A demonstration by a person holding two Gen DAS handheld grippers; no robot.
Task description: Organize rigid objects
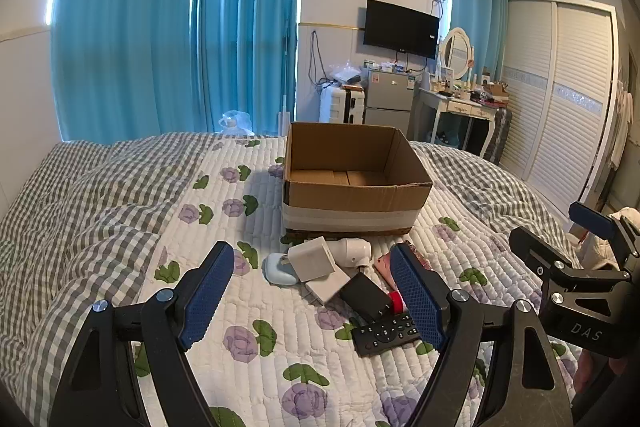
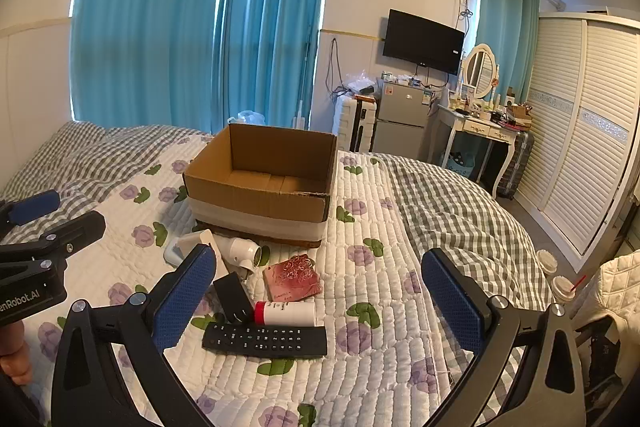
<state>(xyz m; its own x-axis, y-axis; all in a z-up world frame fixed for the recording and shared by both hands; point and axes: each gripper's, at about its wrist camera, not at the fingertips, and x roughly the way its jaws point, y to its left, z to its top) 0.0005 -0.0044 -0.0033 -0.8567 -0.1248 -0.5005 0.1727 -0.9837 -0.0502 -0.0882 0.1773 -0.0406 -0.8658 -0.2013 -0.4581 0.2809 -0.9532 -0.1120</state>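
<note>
An open, empty cardboard box (image 1: pixel 352 187) (image 2: pixel 260 183) stands on the bed. In front of it lies a pile: white chargers (image 1: pixel 316 267), a light blue case (image 1: pixel 278 273), a white hair-dryer-like device (image 1: pixel 352 251) (image 2: pixel 242 251), a black block (image 1: pixel 366 297) (image 2: pixel 232 297), a pink card (image 2: pixel 292 277), a red-capped white tube (image 2: pixel 286 313), and a black remote (image 1: pixel 386 333) (image 2: pixel 266 339). My left gripper (image 1: pixel 316 301) is open above the pile. My right gripper (image 2: pixel 320 299) is open above the tube and remote. Neither holds anything.
The bed carries a floral quilt (image 2: pixel 372 347) and a grey checked blanket (image 1: pixel 80 207). Beyond it stand a suitcase, a small fridge (image 1: pixel 388 99), a dressing table (image 1: pixel 460 103), and a wardrobe (image 2: pixel 580 127). Two lidded cups (image 2: pixel 554 273) stand on the floor at right.
</note>
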